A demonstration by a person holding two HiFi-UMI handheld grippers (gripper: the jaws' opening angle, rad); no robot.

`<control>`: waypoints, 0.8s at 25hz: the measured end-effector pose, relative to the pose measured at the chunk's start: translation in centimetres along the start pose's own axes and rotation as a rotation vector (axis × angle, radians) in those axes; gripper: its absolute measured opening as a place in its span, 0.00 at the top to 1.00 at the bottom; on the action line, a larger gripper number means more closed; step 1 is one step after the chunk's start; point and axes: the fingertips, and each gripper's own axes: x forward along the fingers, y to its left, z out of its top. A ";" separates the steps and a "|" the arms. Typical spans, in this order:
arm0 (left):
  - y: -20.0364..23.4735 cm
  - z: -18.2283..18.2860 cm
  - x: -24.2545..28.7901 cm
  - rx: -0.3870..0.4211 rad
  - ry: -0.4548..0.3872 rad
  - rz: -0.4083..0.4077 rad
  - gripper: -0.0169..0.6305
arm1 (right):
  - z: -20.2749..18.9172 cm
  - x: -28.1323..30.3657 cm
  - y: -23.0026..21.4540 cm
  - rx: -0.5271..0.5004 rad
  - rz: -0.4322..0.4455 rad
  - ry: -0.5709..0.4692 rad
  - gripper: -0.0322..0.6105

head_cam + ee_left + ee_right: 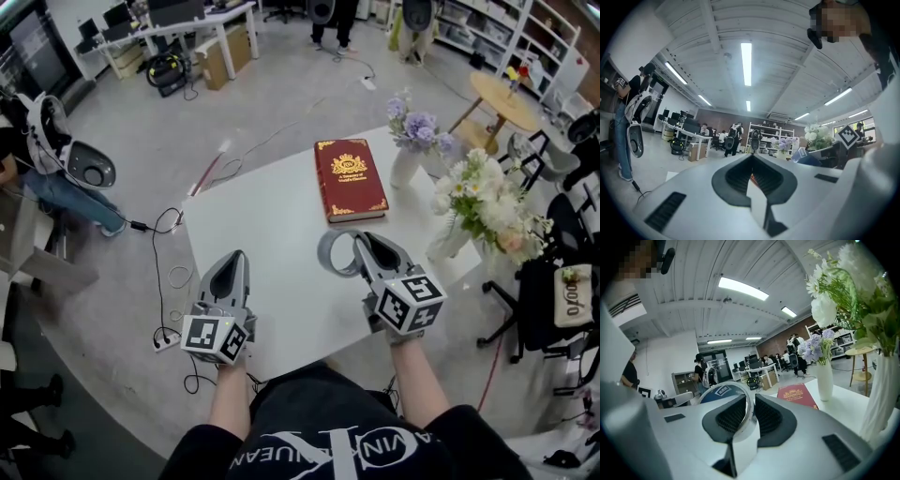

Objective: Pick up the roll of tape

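Observation:
The roll of tape (pixel 330 251) is a grey ring, held just above the white table (pixel 272 225) near its front. My right gripper (pixel 361 241) is shut on the ring's right wall. In the right gripper view the ring (pixel 719 391) stands upright to the left, its wall pinched between the dark pads (pixel 771 417); the right gripper (pixel 751 403) points toward a red book (pixel 797 393). My left gripper (pixel 234 261) hovers over the table's front left, its jaws together with nothing between them. In the left gripper view the left gripper (pixel 752 157) points level across the room.
A red book (pixel 350 178) lies at the table's far middle. A white vase of purple flowers (pixel 405 164) and a vase of white flowers (pixel 448 239) stand along the right edge. Cables and a power strip (pixel 167 339) lie on the floor at left. A black chair (pixel 553 300) stands at right.

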 end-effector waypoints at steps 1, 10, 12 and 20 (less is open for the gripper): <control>0.1 0.2 0.0 0.002 -0.003 0.001 0.97 | 0.1 0.0 0.1 -0.001 0.001 -0.003 0.84; 1.0 1.5 -0.2 0.017 -0.030 0.014 0.97 | 1.2 0.1 0.9 0.000 0.018 -0.040 0.84; 1.1 1.8 -0.3 0.024 -0.035 0.018 0.97 | 1.5 0.2 1.0 0.002 0.025 -0.047 0.84; 1.6 2.5 -0.3 0.030 -0.050 0.032 0.97 | 2.1 0.4 1.5 0.000 0.045 -0.064 0.84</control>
